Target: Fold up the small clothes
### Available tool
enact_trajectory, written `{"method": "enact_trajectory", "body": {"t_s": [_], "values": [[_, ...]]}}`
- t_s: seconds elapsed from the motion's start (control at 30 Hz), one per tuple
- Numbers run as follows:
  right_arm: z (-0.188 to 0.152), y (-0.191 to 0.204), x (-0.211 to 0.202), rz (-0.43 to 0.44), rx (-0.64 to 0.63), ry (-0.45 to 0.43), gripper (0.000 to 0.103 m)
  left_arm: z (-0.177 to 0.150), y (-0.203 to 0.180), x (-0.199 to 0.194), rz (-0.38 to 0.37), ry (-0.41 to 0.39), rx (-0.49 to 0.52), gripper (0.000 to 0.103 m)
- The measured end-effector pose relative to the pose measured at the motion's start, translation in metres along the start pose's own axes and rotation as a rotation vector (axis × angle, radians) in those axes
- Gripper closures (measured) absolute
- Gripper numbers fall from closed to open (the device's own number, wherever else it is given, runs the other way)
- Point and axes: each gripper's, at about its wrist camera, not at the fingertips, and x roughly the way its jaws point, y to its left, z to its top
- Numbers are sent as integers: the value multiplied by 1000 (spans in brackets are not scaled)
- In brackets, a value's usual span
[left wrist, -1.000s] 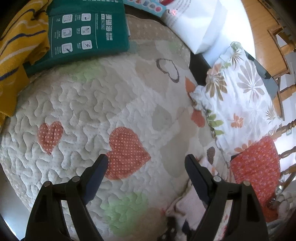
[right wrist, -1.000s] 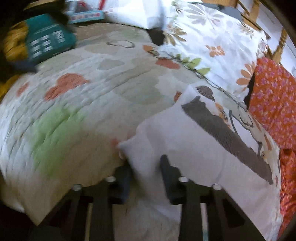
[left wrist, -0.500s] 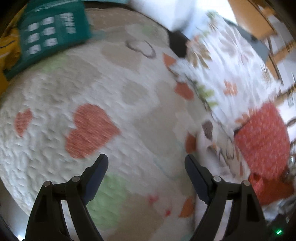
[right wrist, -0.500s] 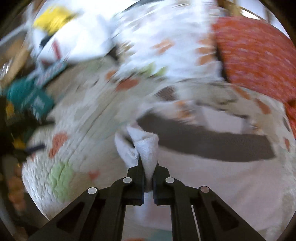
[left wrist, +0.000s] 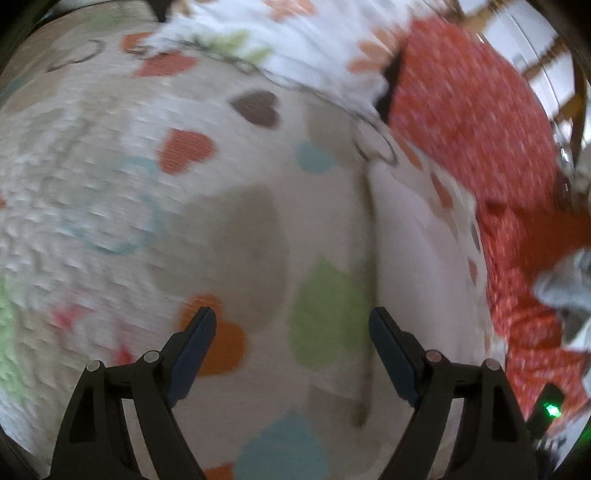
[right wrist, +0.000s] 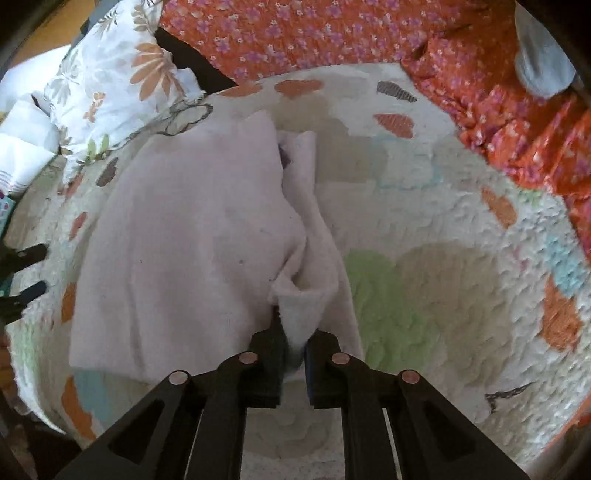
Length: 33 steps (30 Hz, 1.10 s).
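While the right gripper (right wrist: 294, 341) pinched a corner of the limp white garment (right wrist: 184, 229) spread centre-left on the quilt (right wrist: 443, 295), the left gripper (left wrist: 291, 332) gaped empty; soft cloth seemingly best grasped at corners.

Bed covered by a white quilted heart-print bedspread (right wrist: 443, 229). Lying on it: a pale pink cloth garment (right wrist: 184, 240), a white floral-print pillow (right wrist: 110, 85) and an orange flower-print fabric (right wrist: 295, 33).
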Motion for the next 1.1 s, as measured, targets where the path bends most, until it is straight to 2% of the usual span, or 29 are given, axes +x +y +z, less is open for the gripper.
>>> {"method": "enact_trajectory", "body": {"t_s": [0.07,0.2,0.3,0.37,0.47,0.5,0.53,0.57,0.67,0.77,0.83,0.87,0.93,1.0,1.1], "values": [[6,-4,-11,13,10,-20,83,-5,-15,9,-11,31,42,19],[19,-20,-30,41,83,-105,69,-10,-30,17,-23,62,90,19],[50,-23,-21,59,92,-122,60,-7,-37,22,-19,66,101,19],[72,-16,1,109,74,-106,54,-6,-38,25,-19,67,98,19],[87,-7,39,148,70,-51,54,-7,-40,29,-22,77,96,19],[90,-5,56,186,71,-12,54,-8,-40,31,-23,81,97,19],[90,-4,69,230,82,26,72,-9,-40,31,-24,84,99,19],[90,-3,75,262,96,50,80,-9,-40,33,-22,86,101,19],[93,-6,65,315,113,17,88,-8,-41,34,-23,80,103,19],[92,-22,38,279,163,-67,89,-7,-47,35,-49,60,107,19],[86,-33,29,190,175,-89,89,-9,-58,34,-61,41,137,19],[82,-37,30,140,170,-75,89,-11,-65,35,-68,35,164,19],[75,-40,40,111,166,-21,89,-17,-80,39,-63,34,232,19],[71,-41,51,101,157,33,84,-23,-89,47,-12,41,282,19],[73,-46,48,125,188,18,79,-31,-90,62,84,100,332,19]]}}
